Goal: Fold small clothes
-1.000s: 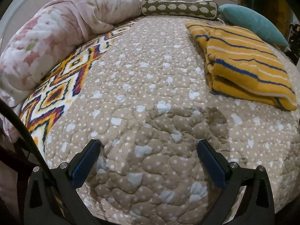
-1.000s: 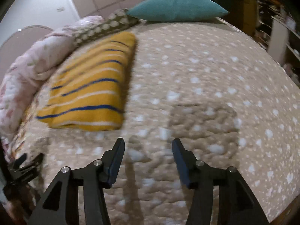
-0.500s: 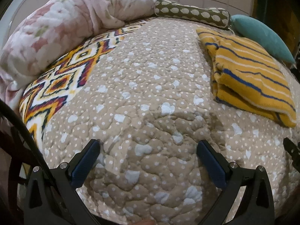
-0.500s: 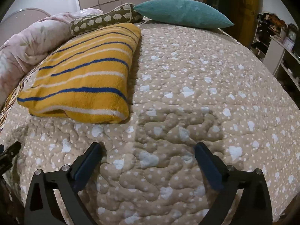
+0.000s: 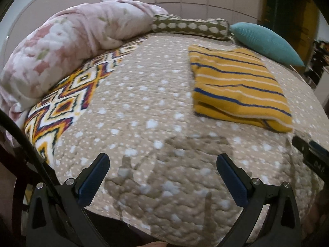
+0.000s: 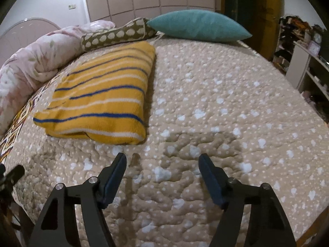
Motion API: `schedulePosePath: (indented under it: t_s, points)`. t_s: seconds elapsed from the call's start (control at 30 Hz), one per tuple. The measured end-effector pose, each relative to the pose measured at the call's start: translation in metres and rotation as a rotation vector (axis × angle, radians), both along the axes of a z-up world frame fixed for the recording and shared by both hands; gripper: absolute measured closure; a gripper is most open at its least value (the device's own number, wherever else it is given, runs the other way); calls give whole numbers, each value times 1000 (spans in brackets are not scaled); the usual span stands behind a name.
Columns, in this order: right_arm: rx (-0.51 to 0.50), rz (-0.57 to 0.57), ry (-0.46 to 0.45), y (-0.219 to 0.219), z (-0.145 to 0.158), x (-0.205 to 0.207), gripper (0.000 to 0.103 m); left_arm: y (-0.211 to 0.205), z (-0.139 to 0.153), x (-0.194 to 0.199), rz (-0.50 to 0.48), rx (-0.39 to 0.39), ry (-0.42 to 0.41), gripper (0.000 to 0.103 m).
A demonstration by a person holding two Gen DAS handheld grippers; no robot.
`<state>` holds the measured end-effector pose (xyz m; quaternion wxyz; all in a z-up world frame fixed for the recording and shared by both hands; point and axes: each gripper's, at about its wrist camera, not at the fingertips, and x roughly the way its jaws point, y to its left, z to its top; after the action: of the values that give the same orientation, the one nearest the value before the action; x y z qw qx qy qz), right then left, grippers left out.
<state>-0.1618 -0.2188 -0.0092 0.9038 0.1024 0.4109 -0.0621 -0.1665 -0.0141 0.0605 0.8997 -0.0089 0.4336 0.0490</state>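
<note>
A folded yellow garment with blue and white stripes (image 5: 236, 86) lies flat on the beige dotted quilt (image 5: 144, 103); it also shows in the right wrist view (image 6: 102, 94) at the left. My left gripper (image 5: 162, 164) is open and empty, over the quilt's near edge, short of the garment and to its left. My right gripper (image 6: 162, 162) is open and empty, near the quilt's front edge, just in front and right of the garment's near corner. Part of the right gripper (image 5: 312, 158) shows at the right edge of the left wrist view.
A pink floral duvet (image 5: 67, 47) is bunched along the left. A patterned blanket (image 5: 67, 103) lies beside it. An olive dotted bolster (image 6: 117, 35) and a teal pillow (image 6: 197, 25) lie at the far edge. Shelves (image 6: 308, 61) stand to the right of the bed.
Both grippers have pulled back and risen, so the garment looks farther away. The right gripper's jaws, wide half a second ago, have narrowed somewhat. The garment has not moved.
</note>
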Motion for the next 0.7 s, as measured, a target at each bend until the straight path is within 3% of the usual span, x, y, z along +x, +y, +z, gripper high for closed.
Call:
schedulePosePath:
  t_s: [0.17, 0.57, 0.7]
  points:
    - [-20, -27, 4, -1, 7, -4, 26, -13, -1, -4, -43, 27, 3, 0]
    - [-24, -27, 24, 2, 3, -9, 26, -15, -32, 7, -79, 34, 134, 0]
    - [-23, -27, 29, 2, 2, -8, 26, -17, -37, 6, -81, 36, 139, 0]
